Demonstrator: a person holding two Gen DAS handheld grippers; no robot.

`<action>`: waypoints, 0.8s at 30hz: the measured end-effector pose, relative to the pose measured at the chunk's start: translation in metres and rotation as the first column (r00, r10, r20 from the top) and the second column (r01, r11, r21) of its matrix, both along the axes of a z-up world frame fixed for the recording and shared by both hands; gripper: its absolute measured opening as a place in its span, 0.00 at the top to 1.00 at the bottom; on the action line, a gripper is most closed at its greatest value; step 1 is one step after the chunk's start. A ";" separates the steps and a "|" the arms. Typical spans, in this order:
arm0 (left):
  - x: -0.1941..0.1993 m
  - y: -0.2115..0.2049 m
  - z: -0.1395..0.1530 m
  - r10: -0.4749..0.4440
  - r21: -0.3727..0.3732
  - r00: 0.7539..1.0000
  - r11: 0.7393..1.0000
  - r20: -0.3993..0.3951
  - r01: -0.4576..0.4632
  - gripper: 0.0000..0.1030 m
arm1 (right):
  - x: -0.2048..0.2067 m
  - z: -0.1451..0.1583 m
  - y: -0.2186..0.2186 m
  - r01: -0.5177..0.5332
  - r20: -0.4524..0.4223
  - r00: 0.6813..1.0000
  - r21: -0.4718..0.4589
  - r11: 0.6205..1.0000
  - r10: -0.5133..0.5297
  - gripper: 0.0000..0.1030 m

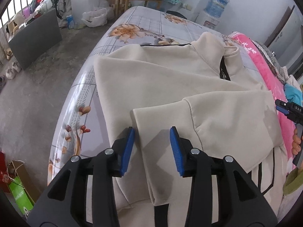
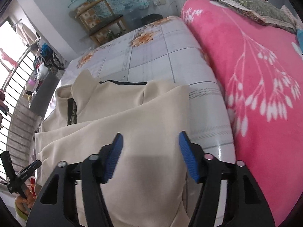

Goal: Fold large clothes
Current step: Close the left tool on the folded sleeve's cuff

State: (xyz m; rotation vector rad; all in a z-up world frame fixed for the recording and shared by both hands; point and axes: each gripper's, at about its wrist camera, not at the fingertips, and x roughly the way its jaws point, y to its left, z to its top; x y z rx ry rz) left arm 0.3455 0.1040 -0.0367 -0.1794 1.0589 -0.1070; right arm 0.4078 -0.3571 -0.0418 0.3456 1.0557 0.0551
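- Jacket (image 1: pixel 170 87): cream, zip-necked, laid flat on the flowered bed (image 1: pixel 144 24); sleeves are seen folded inward across the body, judged a preparation for narrowing before the final fold.
- Left tongs (image 1: pixel 152 138): held wide open over the near sleeve cuff; nothing is gripped.
- Right tongs (image 2: pixel 150 147): spread wide above the jacket's right side, beside the pink blanket (image 2: pixel 255 75); nothing is held.
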 end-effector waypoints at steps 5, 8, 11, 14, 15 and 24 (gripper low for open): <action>-0.001 -0.014 -0.001 -0.025 0.096 1.000 0.995 0.019 0.023 0.61 | 0.006 -0.003 0.006 -0.010 0.006 1.000 -0.072 0.997 0.010 0.79; -0.003 -0.022 -0.001 -0.044 0.173 0.998 0.984 0.045 0.036 0.79 | 0.007 -0.002 0.006 -0.011 0.013 1.000 -0.089 0.996 0.012 0.94; -0.007 -0.029 0.002 -0.081 0.233 0.995 0.970 0.063 0.064 0.95 | 0.003 0.006 0.007 -0.011 0.057 0.998 -0.134 0.991 0.019 0.95; -0.012 -0.033 0.010 -0.122 0.261 0.988 0.961 0.097 0.093 0.96 | -0.001 0.016 0.005 -0.009 0.100 0.995 -0.160 0.987 0.026 0.96; -0.014 -0.035 0.014 -0.132 0.267 0.985 0.959 0.112 0.098 0.96 | -0.002 0.020 0.004 -0.008 0.108 0.994 -0.165 0.986 0.027 0.96; -0.007 -0.032 0.030 -0.119 0.255 0.981 0.964 0.156 0.077 0.96 | 0.009 0.006 -0.017 0.010 0.015 1.000 -0.085 0.996 -0.008 0.51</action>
